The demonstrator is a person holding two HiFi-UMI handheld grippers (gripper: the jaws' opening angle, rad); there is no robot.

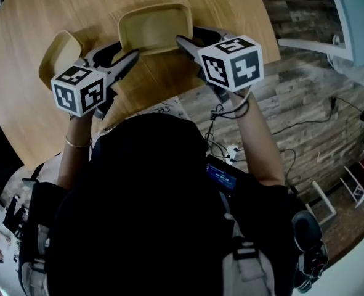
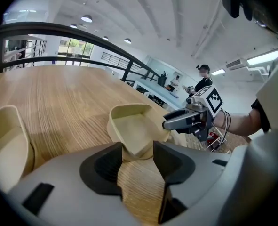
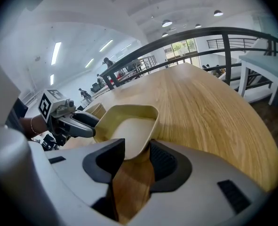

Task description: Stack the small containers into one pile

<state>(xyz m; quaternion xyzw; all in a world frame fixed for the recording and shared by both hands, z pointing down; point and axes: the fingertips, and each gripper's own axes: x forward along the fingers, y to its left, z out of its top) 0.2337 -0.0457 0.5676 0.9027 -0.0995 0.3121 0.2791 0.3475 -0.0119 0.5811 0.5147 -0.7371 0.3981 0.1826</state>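
A wide beige container point(image 1: 154, 24) sits at the far middle of the round wooden table point(image 1: 40, 11). My left gripper point(image 1: 127, 49) is shut on its near left corner, which fills the gap between the jaws in the left gripper view point(image 2: 138, 157). At the near right corner my right gripper point(image 1: 185, 37) is also shut, and that corner point(image 3: 129, 131) sits between its pads. A second, smaller beige container point(image 1: 58, 53) stands apart to the left, touched by neither gripper.
The table's near edge runs just below the grippers. Beyond it lie plank flooring with cables point(image 1: 222, 113) and a white bench point(image 1: 354, 17) at the right. A dark railing point(image 2: 59, 32) rims the far side. People stand in the distance.
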